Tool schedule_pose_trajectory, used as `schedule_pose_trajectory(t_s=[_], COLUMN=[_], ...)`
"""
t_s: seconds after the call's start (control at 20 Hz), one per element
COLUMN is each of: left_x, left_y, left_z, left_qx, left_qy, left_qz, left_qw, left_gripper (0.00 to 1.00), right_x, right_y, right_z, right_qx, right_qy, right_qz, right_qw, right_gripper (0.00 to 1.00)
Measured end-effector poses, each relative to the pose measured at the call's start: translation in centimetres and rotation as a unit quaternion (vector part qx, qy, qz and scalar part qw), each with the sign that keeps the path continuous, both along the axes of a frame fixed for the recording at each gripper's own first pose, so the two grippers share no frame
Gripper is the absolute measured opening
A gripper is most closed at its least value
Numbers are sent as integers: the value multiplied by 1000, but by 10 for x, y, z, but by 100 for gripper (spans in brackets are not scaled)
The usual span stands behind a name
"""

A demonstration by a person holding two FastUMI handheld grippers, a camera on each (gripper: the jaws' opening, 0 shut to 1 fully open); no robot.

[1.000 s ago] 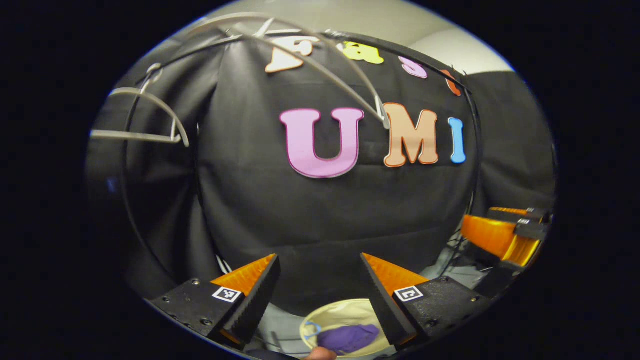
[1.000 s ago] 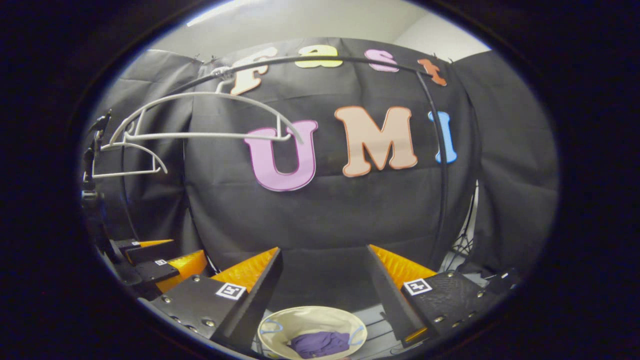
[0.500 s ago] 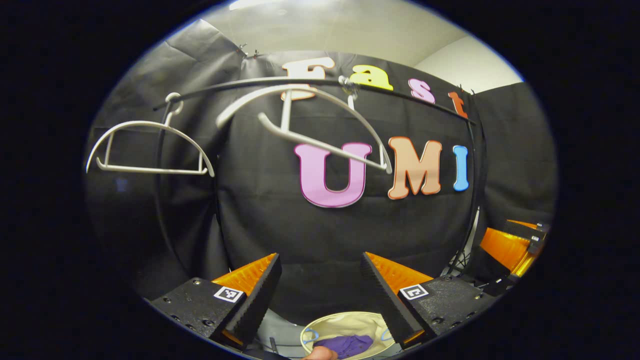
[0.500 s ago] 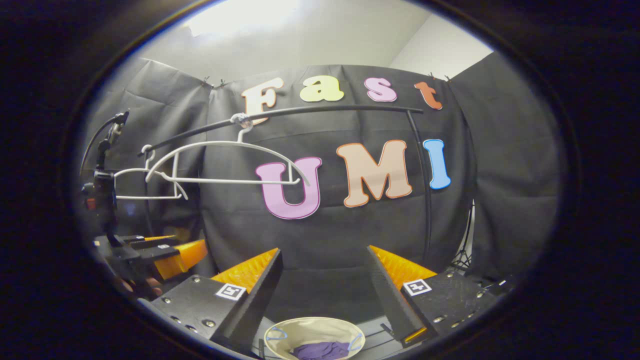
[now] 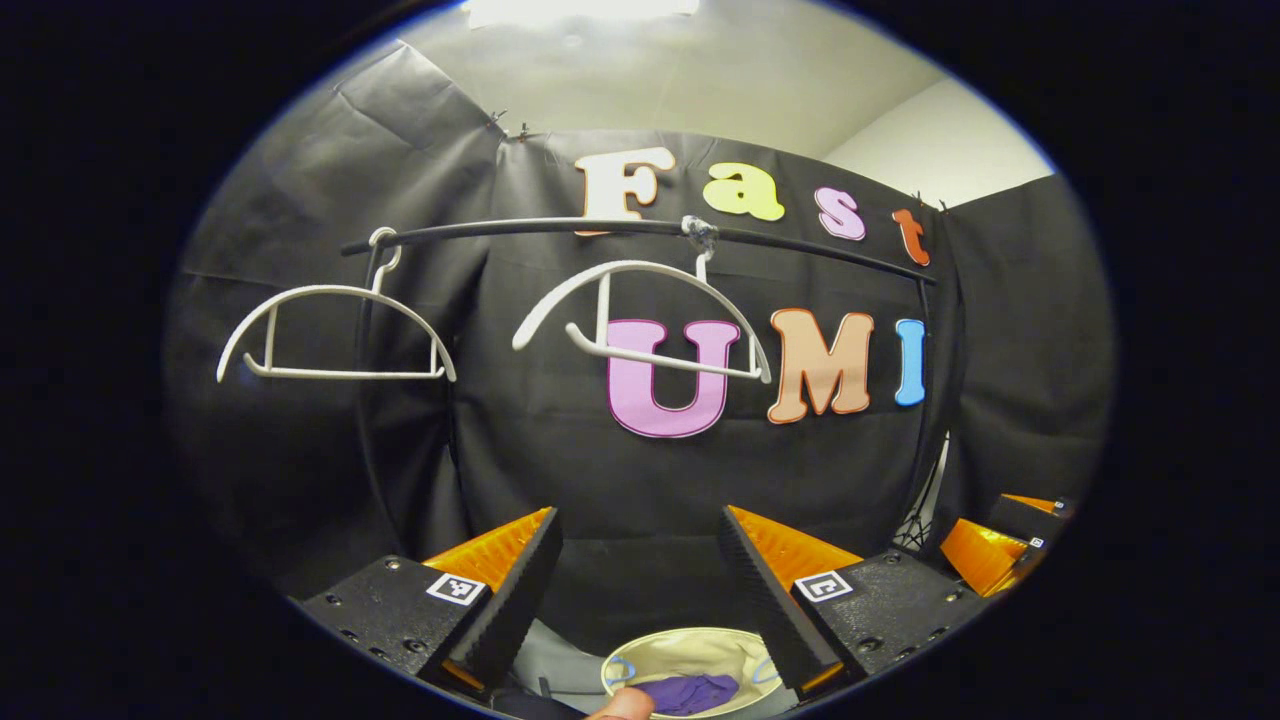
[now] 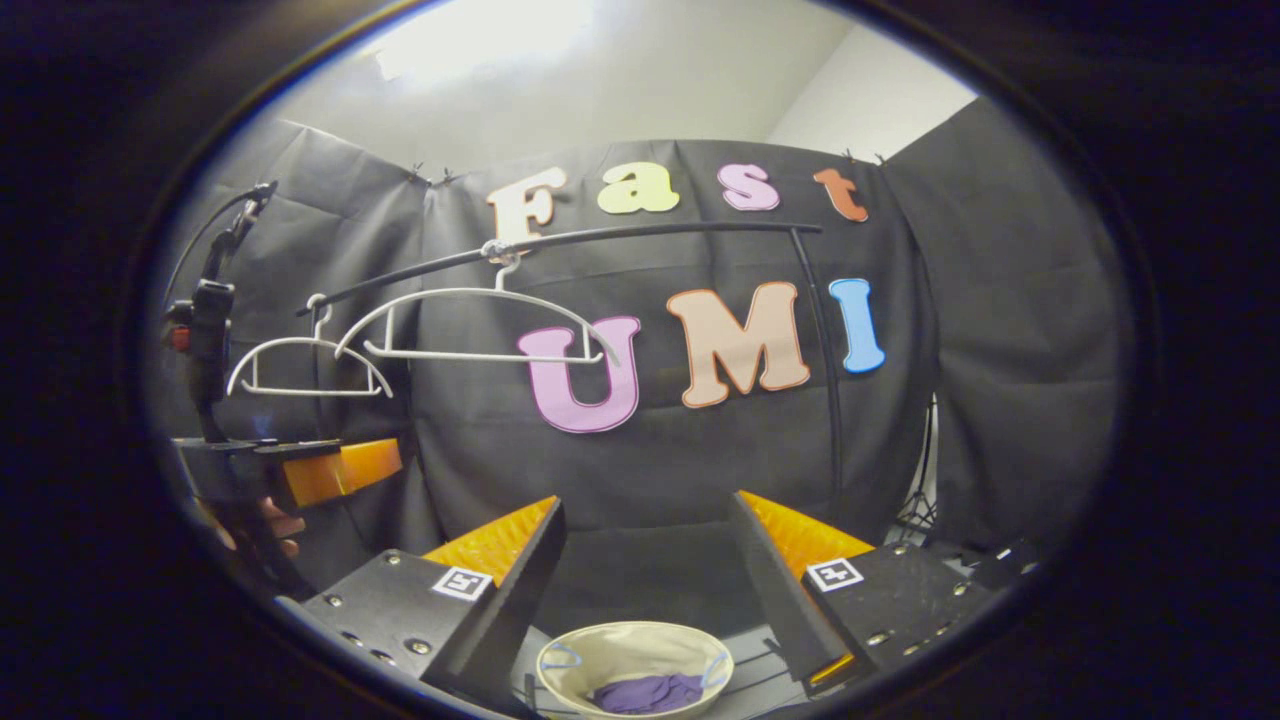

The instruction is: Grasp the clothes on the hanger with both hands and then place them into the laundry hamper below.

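Left gripper view: the left gripper (image 5: 640, 560) stands wide apart and grips nothing, and the right gripper (image 6: 648, 545) is likewise spread and bare.

Ahead hangs a thin black rail (image 5: 640, 228) carrying two bare white plastic hangers (image 5: 335, 335), well apart from both grippers with free room between. Below, between the fingers, sits the round cream fabric laundry hamper (image 6: 632, 648), and the crumpled purple garment (image 6: 645, 692) lies inside it. The right gripper (image 5: 990, 550) shows low at the right edge of the left gripper view.

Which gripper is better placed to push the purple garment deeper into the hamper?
Right, marginally: the hamper sits centred between the right gripper's open fingers; under the left gripper it lies off-centre.
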State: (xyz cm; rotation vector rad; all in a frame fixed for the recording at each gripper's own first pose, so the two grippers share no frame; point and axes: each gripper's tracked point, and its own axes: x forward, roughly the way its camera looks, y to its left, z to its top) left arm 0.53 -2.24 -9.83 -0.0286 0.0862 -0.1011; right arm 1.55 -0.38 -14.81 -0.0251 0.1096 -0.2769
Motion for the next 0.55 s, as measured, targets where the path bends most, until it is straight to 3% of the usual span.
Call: schedule_pose_trajectory(t_s=[0.45,0.55], left_x=[-36,-39], left_y=[-18,-21], left_z=[4,18], left_qx=[-20,-30], left_qy=[-23,-41], left_qz=[1,-4], left_qw=[1000,999], left_gripper=[96,96], right_x=[-25,-29], right_y=[34,44], right_z=[7,7], right_qx=[-8,-2], right_qy=[-26,-24], right_qz=[53,67], right_qw=[998,997], right_gripper=[95,99])
